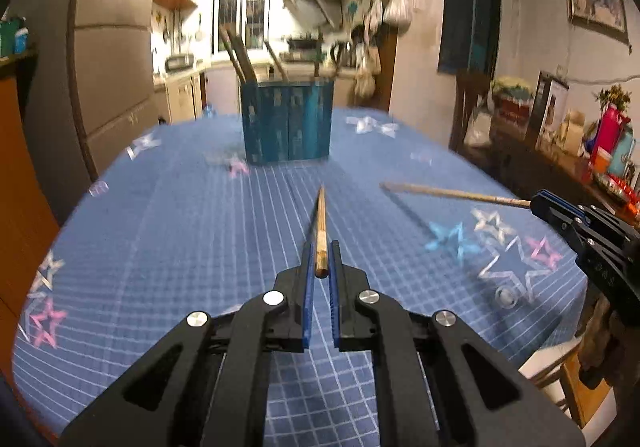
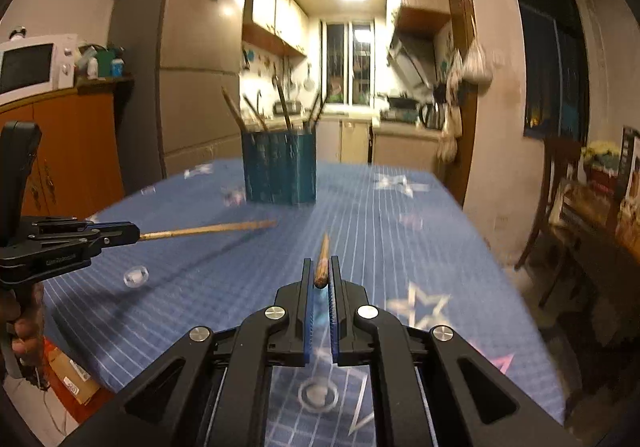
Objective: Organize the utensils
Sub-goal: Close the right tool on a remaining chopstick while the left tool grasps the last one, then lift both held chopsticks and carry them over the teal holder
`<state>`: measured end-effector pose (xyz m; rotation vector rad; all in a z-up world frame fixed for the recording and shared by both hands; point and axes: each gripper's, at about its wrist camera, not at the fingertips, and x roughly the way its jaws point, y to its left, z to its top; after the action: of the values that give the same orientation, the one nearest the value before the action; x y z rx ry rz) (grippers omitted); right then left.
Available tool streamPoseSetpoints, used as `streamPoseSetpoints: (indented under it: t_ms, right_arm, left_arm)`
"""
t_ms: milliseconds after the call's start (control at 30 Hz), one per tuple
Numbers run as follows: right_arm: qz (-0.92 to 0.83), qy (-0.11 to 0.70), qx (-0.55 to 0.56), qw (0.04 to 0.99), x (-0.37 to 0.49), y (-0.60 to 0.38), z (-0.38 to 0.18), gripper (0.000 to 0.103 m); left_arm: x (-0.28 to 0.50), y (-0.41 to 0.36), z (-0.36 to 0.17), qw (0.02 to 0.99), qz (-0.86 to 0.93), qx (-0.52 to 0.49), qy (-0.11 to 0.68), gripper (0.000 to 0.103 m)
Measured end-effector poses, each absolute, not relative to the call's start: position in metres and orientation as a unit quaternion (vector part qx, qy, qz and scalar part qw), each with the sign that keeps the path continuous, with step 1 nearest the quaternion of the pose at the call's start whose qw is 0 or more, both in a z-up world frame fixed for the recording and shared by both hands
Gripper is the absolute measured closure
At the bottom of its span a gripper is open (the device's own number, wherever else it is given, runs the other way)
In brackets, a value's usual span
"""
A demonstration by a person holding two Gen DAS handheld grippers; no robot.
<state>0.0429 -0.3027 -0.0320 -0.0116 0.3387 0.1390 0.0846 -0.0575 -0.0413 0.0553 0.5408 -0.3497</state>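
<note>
Home dining area opening onto a small kitchen: fridge [image 2: 192,59] and microwave [image 2: 34,65] on an orange cabinet [image 2: 76,151] left, wall cupboards [image 2: 276,13], range hood [image 2: 410,57], kettle [image 2: 433,115] and barred window [image 2: 350,63] at the back, framed picture [image 1: 596,5] and cluttered sideboard [image 1: 560,167] right, worktop [image 2: 400,231] under a blue grid cloth with stars

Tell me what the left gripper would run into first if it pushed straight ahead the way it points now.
Most likely the blue utensil holder. The left gripper is shut on a chopstick whose tip aims at the holder across open blue tablecloth, so the chopstick tip would probably arrive first. Blur makes depth uncertain.
</note>
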Motion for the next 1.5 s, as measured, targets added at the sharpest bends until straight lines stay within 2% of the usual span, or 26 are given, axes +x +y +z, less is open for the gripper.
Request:
streamPoseSetpoints:
  t_ms: [233, 433, 1100, 1500]
  right_arm:
    - [0.101, 0.133, -0.016, 0.986, 0.065, -0.300, 0.020, 0.095]
    - [0.121, 0.135, 0.004, 0.983, 0.103, -0.306, 0.050, 0.095]
    - [0.127, 0.131, 0.030, 0.983, 0.186, -0.329, 0.120, 0.096]
    - [0.107, 0.107, 0.022, 0.988, 0.225, -0.345, 0.181, 0.096]
  left_arm:
    - [0.087, -0.053, 0.006, 0.963, -0.172, 0.027, 0.206, 0.098]
    - [0.116, -0.060, 0.034, 0.969, -0.165, 0.028, 0.180, 0.098]
    - [0.196, -0.020, 0.096, 0.977, -0.126, 0.006, 0.175, 0.098]
    - [0.233, 0.001, 0.160, 0.984, -0.103, 0.005, 0.144, 0.098]
